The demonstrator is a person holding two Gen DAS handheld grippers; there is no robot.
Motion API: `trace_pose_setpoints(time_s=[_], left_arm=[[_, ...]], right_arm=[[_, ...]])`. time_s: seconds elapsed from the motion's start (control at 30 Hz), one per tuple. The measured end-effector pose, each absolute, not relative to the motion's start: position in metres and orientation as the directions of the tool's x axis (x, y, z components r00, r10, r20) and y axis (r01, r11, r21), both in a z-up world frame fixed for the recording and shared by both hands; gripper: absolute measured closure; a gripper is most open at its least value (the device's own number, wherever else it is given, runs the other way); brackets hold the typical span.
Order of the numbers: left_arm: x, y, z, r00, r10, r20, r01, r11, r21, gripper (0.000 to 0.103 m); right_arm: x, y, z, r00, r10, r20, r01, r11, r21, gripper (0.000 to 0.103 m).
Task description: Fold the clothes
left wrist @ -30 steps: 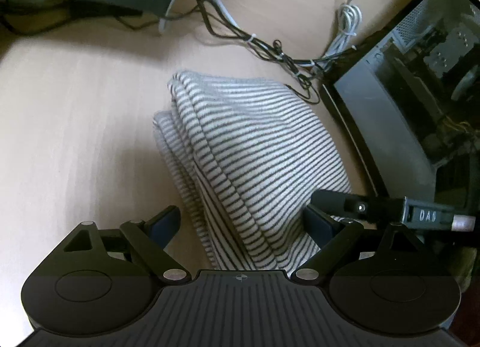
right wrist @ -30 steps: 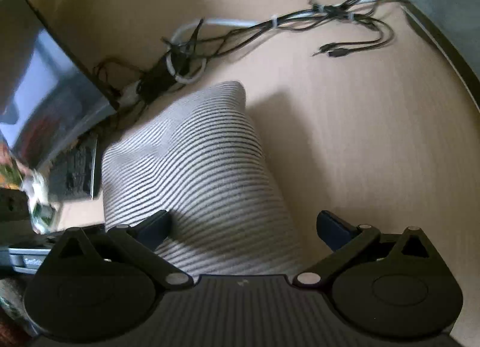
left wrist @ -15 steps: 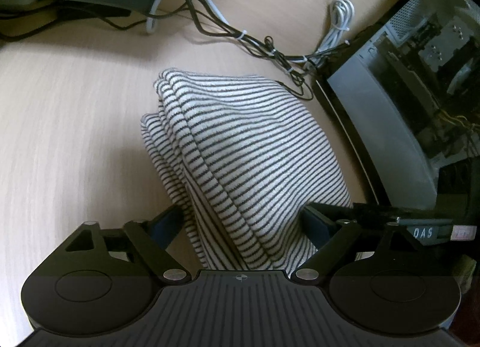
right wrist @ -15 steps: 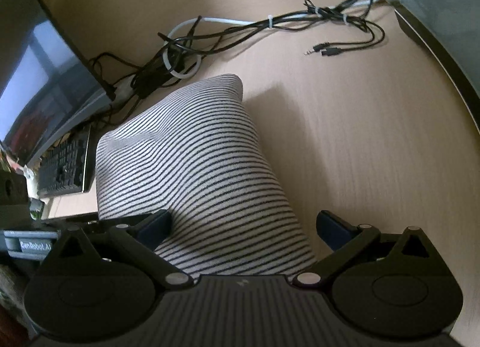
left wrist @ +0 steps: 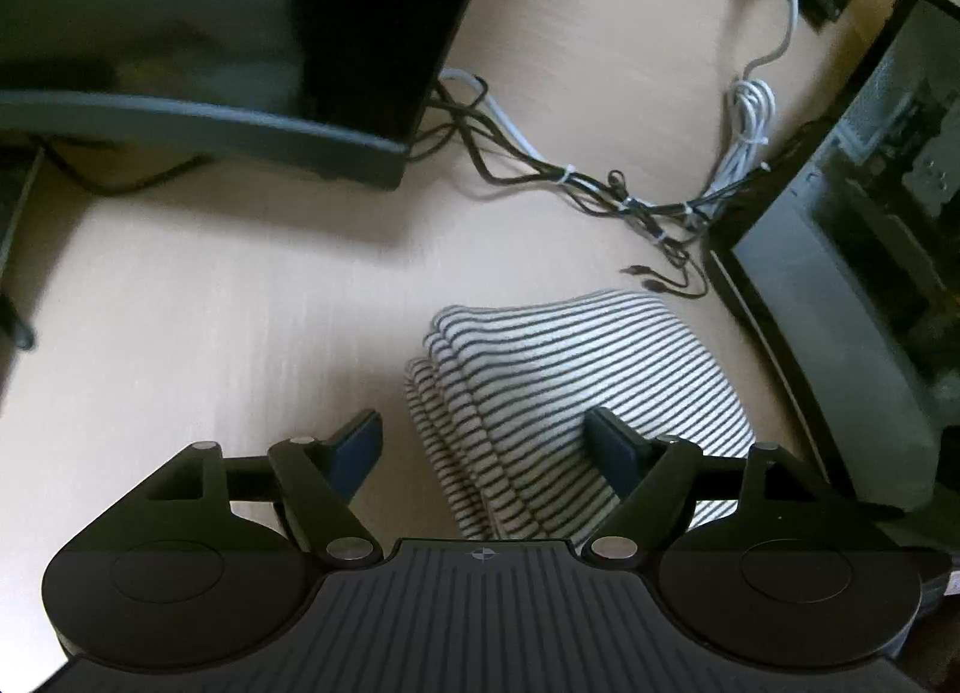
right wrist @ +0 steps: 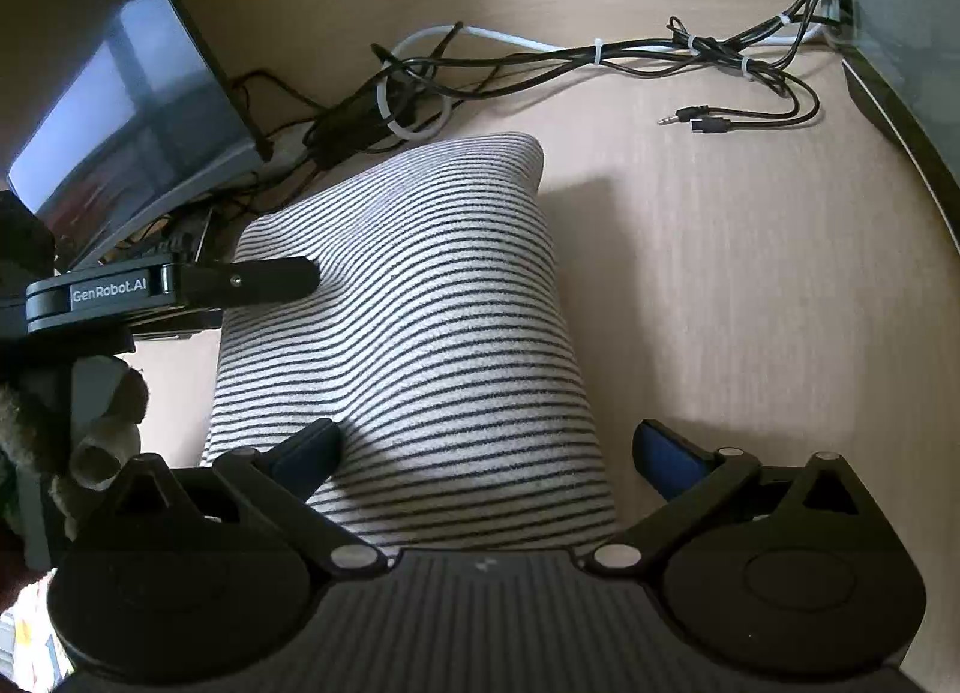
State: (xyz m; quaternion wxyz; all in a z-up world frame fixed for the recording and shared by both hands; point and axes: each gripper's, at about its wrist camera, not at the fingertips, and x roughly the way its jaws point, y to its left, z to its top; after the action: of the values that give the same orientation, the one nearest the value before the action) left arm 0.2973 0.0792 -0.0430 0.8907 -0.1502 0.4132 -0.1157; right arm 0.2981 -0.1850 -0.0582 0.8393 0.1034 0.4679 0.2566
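left gripper [left wrist: 486,447] lifted back, jaws closing a little – folded striped garment [right wrist: 408,333] between

Pale wood desk [left wrist: 210,303]: folded striped garment [right wrist: 420,333], tied cable bundle [right wrist: 600,54], monitor [left wrist: 240,63] on it.

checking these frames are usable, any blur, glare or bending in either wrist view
Left wrist view: monitor top left is smeared and dark, the striped cloth stays fairly sharp, and the fisheye bows the desk. Right wrist view: sharp overall, window glare on the screen, and the cloth throws a soft shadow to its right.
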Motion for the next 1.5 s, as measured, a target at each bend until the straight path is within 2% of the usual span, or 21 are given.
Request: trace_pose_setpoints(time_s=[0.1,0.2,0.23,0.27,0.33,0.4,0.5,0.53,0.57,0.67,0.73,0.8,0.9,0.93,0.97,1.07,1.1,1.17,1.2,1.3,1.5], left_arm=[[0.294,0.071,-0.033,0.641,-0.291,-0.711,0.082,0.946,-0.314,0.022],[0.291,0.067,-0.027,0.646,-0.260,-0.718,0.082,0.958,-0.273,0.023],[0.291,0.066,-0.027,0.646,-0.254,-0.719,0.079,0.960,-0.269,0.023],[0.291,0.064,-0.028,0.646,-0.249,-0.721,0.075,0.961,-0.265,0.023],[0.291,0.064,-0.029,0.646,-0.242,-0.724,0.070,0.963,-0.260,0.022],[0.294,0.065,-0.032,0.644,-0.246,-0.725,0.069,0.962,-0.265,0.021],[0.301,0.070,-0.041,0.635,-0.259,-0.728,0.064,0.956,-0.285,0.019],[0.303,0.072,-0.045,0.638,-0.258,-0.726,0.059,0.956,-0.288,0.017],[0.306,0.074,-0.048,0.641,-0.257,-0.723,0.054,0.955,-0.291,0.016],[0.313,0.086,-0.054,0.656,-0.264,-0.707,0.025,0.944,-0.330,0.012],[0.310,0.094,-0.050,0.654,-0.268,-0.707,-0.010,0.932,-0.362,0.015],[0.295,0.098,-0.040,0.660,-0.265,-0.703,-0.017,0.930,-0.367,0.015],[0.273,0.096,-0.039,0.624,-0.408,-0.667,0.019,0.860,-0.509,0.004],[0.269,0.092,-0.043,0.595,-0.470,-0.652,0.034,0.825,-0.565,0.004],[0.267,0.085,-0.048,0.575,-0.487,-0.657,0.046,0.822,-0.568,0.004],[0.264,0.057,-0.064,0.532,-0.425,-0.732,0.070,0.884,-0.462,0.005],[0.260,0.054,-0.066,0.535,-0.423,-0.731,0.071,0.885,-0.461,0.007],[0.252,0.051,-0.069,0.543,-0.424,-0.725,0.072,0.884,-0.462,0.020],[0.246,0.053,-0.070,0.548,-0.424,-0.721,0.057,0.879,-0.474,0.022],[0.228,0.067,-0.069,0.566,-0.374,-0.735,0.008,0.894,-0.449,0.023],[0.179,0.123,-0.068,0.613,-0.263,-0.745,-0.161,0.881,-0.444,0.024]], right_arm=[[0.306,-0.190,-0.056,0.400,0.546,-0.736,-0.311,0.836,0.452,0.000],[0.307,-0.199,-0.039,0.464,0.557,-0.688,-0.319,0.830,0.457,0.000],[0.308,-0.200,-0.033,0.488,0.559,-0.671,-0.337,0.829,0.446,0.003],[0.309,-0.199,-0.026,0.512,0.557,-0.654,-0.355,0.831,0.429,0.011],[0.317,-0.197,-0.021,0.536,0.540,-0.649,-0.360,0.841,0.404,0.019],[0.329,-0.193,-0.023,0.540,0.519,-0.662,-0.345,0.854,0.389,0.019],[0.350,-0.188,-0.043,0.443,0.569,-0.693,-0.306,0.822,0.479,0.017],[0.350,-0.185,-0.044,0.427,0.595,-0.681,-0.313,0.804,0.506,0.029],[0.349,-0.181,-0.042,0.421,0.611,-0.670,-0.330,0.791,0.515,0.030],[0.335,-0.158,-0.029,0.482,0.546,-0.685,-0.459,0.823,0.334,0.033],[0.339,-0.156,-0.038,0.466,0.510,-0.723,-0.448,0.841,0.304,0.034],[0.344,-0.164,-0.045,0.448,0.531,-0.719,-0.402,0.838,0.369,0.029],[0.346,-0.175,-0.048,0.440,0.562,-0.701,-0.352,0.826,0.441,0.025],[0.345,-0.177,-0.048,0.437,0.568,-0.697,-0.349,0.822,0.451,0.022],[0.345,-0.180,-0.048,0.435,0.574,-0.694,-0.345,0.818,0.460,0.021],[0.348,-0.185,-0.052,0.404,0.598,-0.692,-0.335,0.801,0.497,0.020],[0.349,-0.185,-0.054,0.393,0.605,-0.693,-0.339,0.795,0.502,0.020],[0.348,-0.178,-0.054,0.354,0.620,-0.700,-0.375,0.780,0.500,0.020],[0.348,-0.173,-0.054,0.337,0.623,-0.705,-0.398,0.773,0.494,0.020],[0.341,-0.152,-0.051,0.306,0.628,-0.716,-0.474,0.753,0.457,0.020],[0.326,-0.077,-0.056,0.161,0.692,-0.703,-0.614,0.628,0.478,0.019]])
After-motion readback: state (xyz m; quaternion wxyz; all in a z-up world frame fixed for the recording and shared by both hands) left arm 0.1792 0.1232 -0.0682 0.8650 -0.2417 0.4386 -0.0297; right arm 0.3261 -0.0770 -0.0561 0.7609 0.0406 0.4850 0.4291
